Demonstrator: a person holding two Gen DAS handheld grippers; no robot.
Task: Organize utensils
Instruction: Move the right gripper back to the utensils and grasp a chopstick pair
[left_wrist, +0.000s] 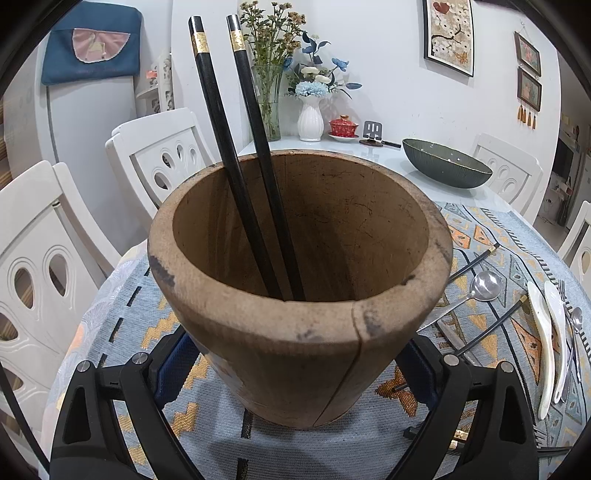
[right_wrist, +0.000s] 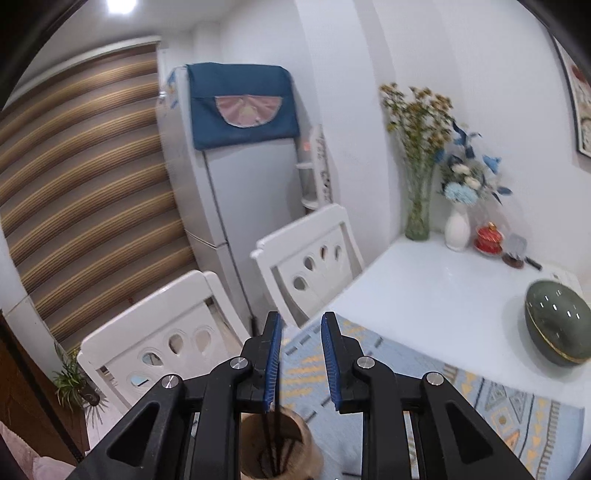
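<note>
A brown wooden holder (left_wrist: 258, 306) stands on the patterned cloth, and my left gripper (left_wrist: 291, 356) is shut on its lower sides. Two black chopsticks (left_wrist: 236, 158) with gold bands lean inside it. To its right on the cloth lie a metal spoon (left_wrist: 485, 284), two more black chopsticks (left_wrist: 491, 326), two white ceramic spoons (left_wrist: 539, 332) and a fork (left_wrist: 563, 291). In the right wrist view my right gripper (right_wrist: 301, 319) hangs above the holder (right_wrist: 303, 443), open, with nothing between its blue pads (right_wrist: 273, 354). The chopsticks (right_wrist: 275, 439) stand below it.
A dark green bowl (left_wrist: 447, 168) sits on the bare white table (right_wrist: 424, 288) behind the cloth. Flower vases (left_wrist: 310, 118) and a red lidded cup (left_wrist: 343, 125) stand at the wall. White chairs (left_wrist: 162, 158) line the left edge, with a fridge (right_wrist: 229, 177) behind.
</note>
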